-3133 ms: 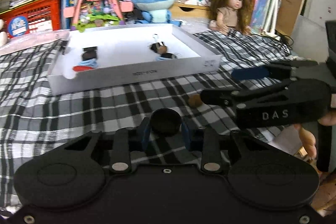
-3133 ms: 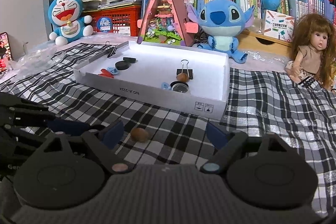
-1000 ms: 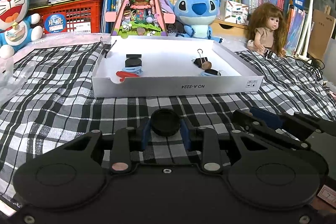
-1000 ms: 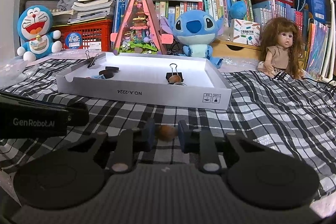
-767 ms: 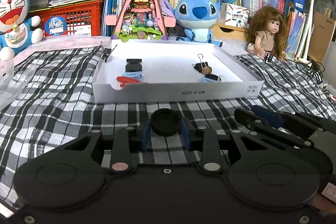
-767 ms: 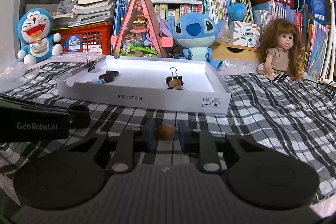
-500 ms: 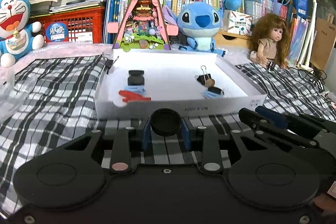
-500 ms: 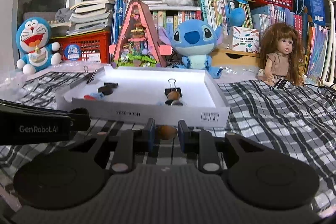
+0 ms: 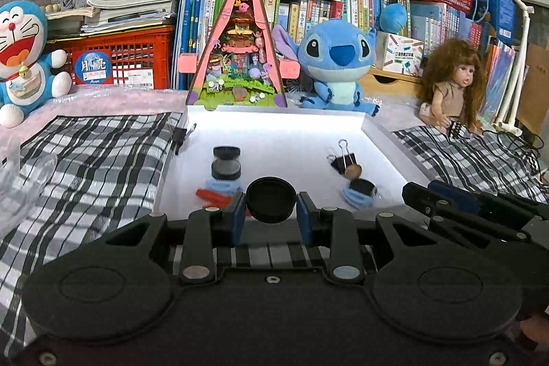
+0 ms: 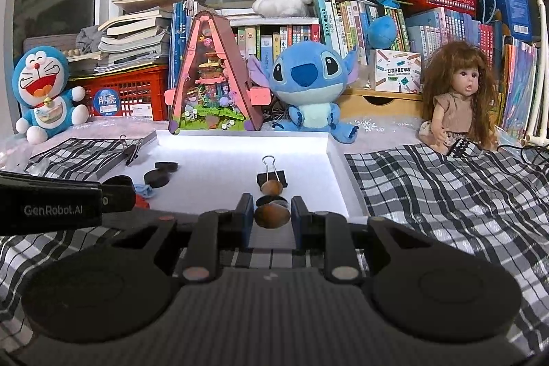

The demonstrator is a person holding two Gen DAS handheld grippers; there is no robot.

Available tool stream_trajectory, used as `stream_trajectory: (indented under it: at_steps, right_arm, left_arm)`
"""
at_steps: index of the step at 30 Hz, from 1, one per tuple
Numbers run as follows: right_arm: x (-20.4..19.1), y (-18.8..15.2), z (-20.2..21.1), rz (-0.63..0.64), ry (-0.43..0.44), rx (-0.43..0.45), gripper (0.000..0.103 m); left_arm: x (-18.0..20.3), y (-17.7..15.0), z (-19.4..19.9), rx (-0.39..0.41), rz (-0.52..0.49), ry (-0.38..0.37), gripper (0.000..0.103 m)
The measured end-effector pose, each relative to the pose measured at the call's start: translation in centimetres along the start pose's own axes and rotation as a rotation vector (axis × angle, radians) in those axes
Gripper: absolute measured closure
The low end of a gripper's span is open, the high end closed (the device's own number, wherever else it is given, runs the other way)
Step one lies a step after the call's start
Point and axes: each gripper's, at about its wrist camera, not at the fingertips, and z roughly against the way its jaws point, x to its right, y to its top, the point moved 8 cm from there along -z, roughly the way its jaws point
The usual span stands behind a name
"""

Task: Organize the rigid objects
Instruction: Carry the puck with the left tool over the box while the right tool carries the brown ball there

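Left gripper [image 9: 271, 215] is clamped on a black bottle cap [image 9: 271, 199], held right at the near edge of the white tray [image 9: 281, 129], just this side of two more black caps [image 9: 225, 168] lying inside it. Right gripper [image 10: 271, 222] has its pads squeezed on a small brown nut [image 10: 271, 216], also at the tray's near edge, in line with the black binder clip [image 10: 271, 177] inside. The tray sits on a checked cloth [image 10: 446, 194].

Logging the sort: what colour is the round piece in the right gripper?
Brown, the round piece held in the right gripper; clearest in the right wrist view.
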Motion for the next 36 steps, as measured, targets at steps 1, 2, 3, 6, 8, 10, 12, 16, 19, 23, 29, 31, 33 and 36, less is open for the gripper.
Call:
stream_trajectory:
  at_steps: [1,2,3,6,8,10,12,16,19,23,29,31,33,36]
  right_arm:
    - [0.1,0.2,-0.2,-0.001,0.002,-0.003,0.075]
    - [0.1,0.4,-0.5,-0.006,0.004,-0.008,0.075]
    - [0.2,0.7,-0.8,-0.012,0.006,-0.012,0.075]
    - [0.4,1.5,-1.7,-0.022,0.008,-0.022,0.075]
    - [0.6,2.0,-2.3,-0.032,0.011,-0.03,0.075]
    - [0.7,2.6,-2.9,-0.038,0.014,-0.034,0.075]
    - [0.9,3.1,-3.5,-0.045,0.016,-0.036,0.075]
    - [1.0,4.0,-4.4,-0.042,0.016,-0.038,0.075]
    - [1.1,4.2,-5.1,-0.04,0.015,-0.048,0.075]
    - [1.4,4.2,-5.8,-0.053,0.017,-0.064,0.075]
    - [1.4,4.1,-6.7,-0.05,0.017,-0.083,0.075]
    - [1.4,4.2,-7.1,-0.052,0.023,-0.094,0.075]
    - [1.5,4.5,-7.6,-0.059,0.032,-0.107,0.075]
    - [1.6,5.2,-8.5,-0.073,0.045,-0.127,0.075]
  left_arm:
    - [0.0,0.3,-0.3,0.002,0.003,0.003,0.073]
    - [-0.1,0.6,-0.6,0.003,0.009,0.006,0.073]
    - [-0.2,1.0,-1.0,0.004,0.017,0.008,0.073]
    - [-0.3,1.9,-2.1,0.007,0.025,0.012,0.073]
    - [-0.4,2.5,-2.7,0.011,0.022,0.017,0.073]
    - [-0.5,3.0,-3.4,0.008,0.018,0.021,0.073]
    - [-0.6,3.3,-4.1,0.001,0.018,0.025,0.073]
    - [-1.0,3.6,-5.2,-0.018,0.026,0.034,0.073]
    - [-1.5,3.5,-5.7,-0.028,0.039,0.037,0.073]
    - [-1.9,3.3,-6.0,-0.036,0.043,0.042,0.073]
    - [-1.9,3.7,-6.4,-0.038,0.035,0.034,0.073]
    - [-1.9,4.1,-6.7,-0.041,0.027,0.021,0.073]
    - [-2.1,4.7,-7.1,-0.05,0.016,0.01,0.073]
    - [-2.6,5.7,-7.8,-0.072,0.029,-0.003,0.073]
